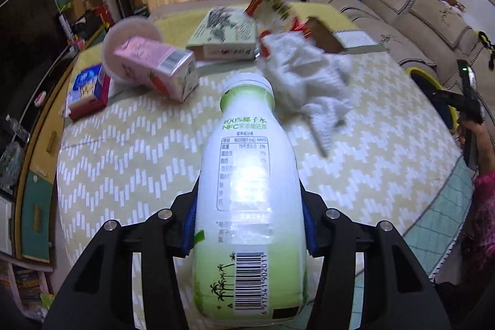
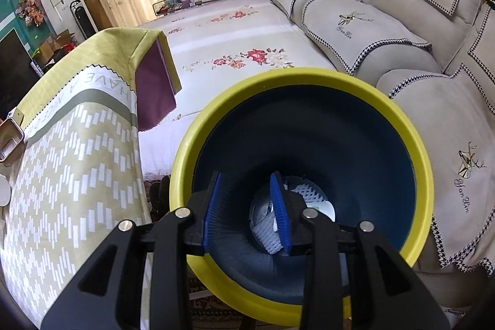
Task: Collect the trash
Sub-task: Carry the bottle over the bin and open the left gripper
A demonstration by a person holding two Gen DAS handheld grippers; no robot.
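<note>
Coconut-water bottle (image 1: pixel 247 175) gripped in my left fingers (image 1: pixel 190 218); right fingers (image 2: pixel 280 206) spread and unloaded over the bin.

The bottle is capped and lies lengthwise between my left blue pads, cap pointing away, held above the chevron-cloth tabletop (image 1: pixel 371 129). Beyond it on the tabletop: a crumpled white cloth (image 1: pixel 306 76), a pink carton (image 1: pixel 157 67) resting against a tipped pale cup (image 1: pixel 123 33), a blue packet (image 1: pixel 88 85), a flat green box (image 1: pixel 222 33) and a red-and-white wrapper (image 1: pixel 272 8). My right gripper (image 2: pixel 246 206) hangs above a yellow-rimmed blue bin (image 2: pixel 309 82) standing between tabletop and sofa (image 2: pixel 402 20); white netted packaging (image 2: pixel 269 234) lies at its bottom.
</note>
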